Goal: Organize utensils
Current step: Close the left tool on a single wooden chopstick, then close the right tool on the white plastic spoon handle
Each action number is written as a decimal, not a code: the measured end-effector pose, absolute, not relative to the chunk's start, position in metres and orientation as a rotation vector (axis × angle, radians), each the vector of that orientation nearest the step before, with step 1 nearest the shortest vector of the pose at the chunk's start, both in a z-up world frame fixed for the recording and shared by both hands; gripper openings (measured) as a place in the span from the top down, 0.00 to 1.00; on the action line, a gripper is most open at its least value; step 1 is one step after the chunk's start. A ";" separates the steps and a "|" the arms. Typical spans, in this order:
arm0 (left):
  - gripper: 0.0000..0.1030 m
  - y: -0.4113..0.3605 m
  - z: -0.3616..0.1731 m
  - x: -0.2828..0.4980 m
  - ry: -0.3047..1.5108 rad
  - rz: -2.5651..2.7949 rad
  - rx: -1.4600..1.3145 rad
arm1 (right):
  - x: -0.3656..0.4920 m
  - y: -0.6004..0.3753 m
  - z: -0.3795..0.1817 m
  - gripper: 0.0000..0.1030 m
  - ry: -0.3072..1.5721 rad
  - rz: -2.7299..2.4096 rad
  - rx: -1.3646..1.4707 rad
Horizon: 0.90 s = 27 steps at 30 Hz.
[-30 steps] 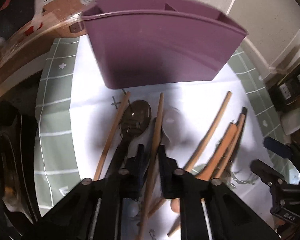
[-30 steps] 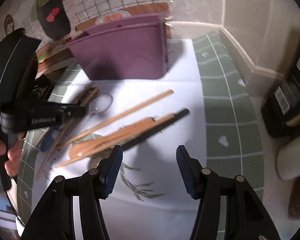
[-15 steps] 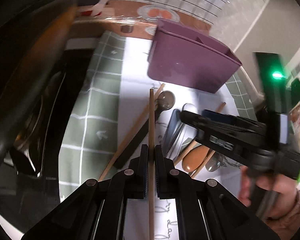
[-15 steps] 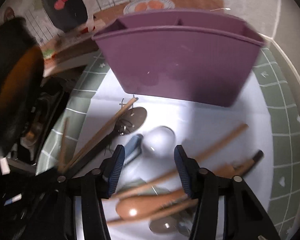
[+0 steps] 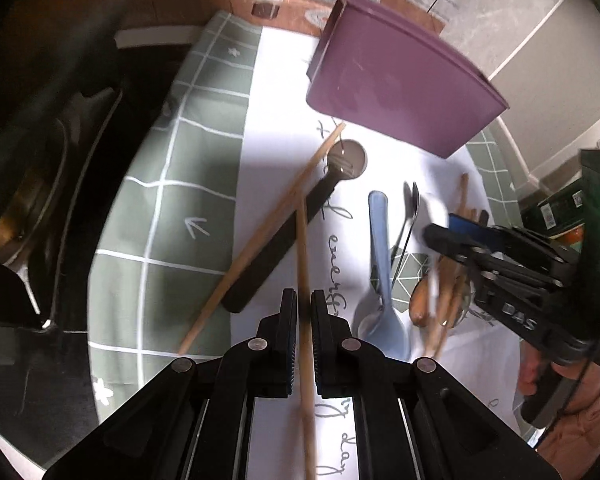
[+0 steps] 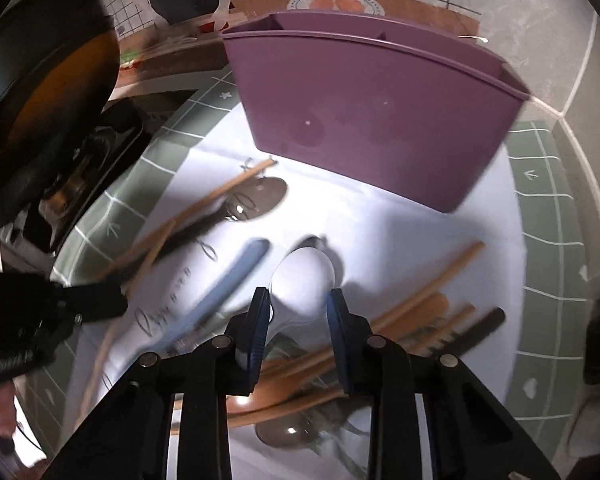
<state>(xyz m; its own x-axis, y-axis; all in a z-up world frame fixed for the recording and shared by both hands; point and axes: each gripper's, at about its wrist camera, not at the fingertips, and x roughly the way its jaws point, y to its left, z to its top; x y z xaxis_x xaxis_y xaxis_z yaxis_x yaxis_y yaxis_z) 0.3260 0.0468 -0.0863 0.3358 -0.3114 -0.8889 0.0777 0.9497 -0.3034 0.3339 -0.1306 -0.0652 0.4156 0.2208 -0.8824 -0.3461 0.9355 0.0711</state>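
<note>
My left gripper (image 5: 304, 304) is shut on a wooden chopstick (image 5: 302, 240) and holds it above the cloth. The purple utensil holder (image 5: 396, 88) stands beyond; it also shows in the right wrist view (image 6: 376, 120). My right gripper (image 6: 298, 304) is open, its jaws either side of a white spoon's bowl (image 6: 304, 284), just above the pile. A blue spoon (image 6: 220, 292), a black-handled metal spoon (image 5: 296, 216), another chopstick (image 5: 260, 240) and several wooden utensils (image 6: 416, 312) lie on the white cloth.
A black frying pan (image 6: 44, 80) stands at the left on a dark stove. A green checked mat (image 5: 172, 200) lies under the white cloth (image 5: 268, 120). A grey wall (image 6: 572, 40) rises behind and at the right.
My left gripper lifted the chopstick out of the pile and swung left. My right gripper moved in from the right over the pile and now straddles the white spoon.
</note>
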 end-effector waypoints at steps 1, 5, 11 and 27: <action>0.92 0.045 -0.087 0.328 1.211 -0.258 -0.228 | 0.333 -0.137 -0.064 0.75 1.084 0.356 -0.128; 0.92 0.032 -0.090 0.335 1.233 -0.262 -0.207 | 0.330 -0.156 -0.061 0.75 1.078 0.332 -0.123; 0.92 0.017 -0.092 0.339 1.252 -0.253 -0.149 | 0.330 -0.168 -0.058 0.76 1.064 0.316 -0.130; 0.93 0.006 -0.070 0.328 1.169 -0.312 -0.129 | 0.309 -0.174 -0.038 0.95 0.994 0.353 -0.144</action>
<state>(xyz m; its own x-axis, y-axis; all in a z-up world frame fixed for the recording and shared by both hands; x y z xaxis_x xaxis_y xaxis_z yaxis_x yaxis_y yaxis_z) 0.3275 0.0056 -0.0704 0.3537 -0.3071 -0.8835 0.1740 0.9497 -0.2605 0.3091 -0.1735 -0.0376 0.4945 0.2252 -0.8395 -0.3555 0.9338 0.0410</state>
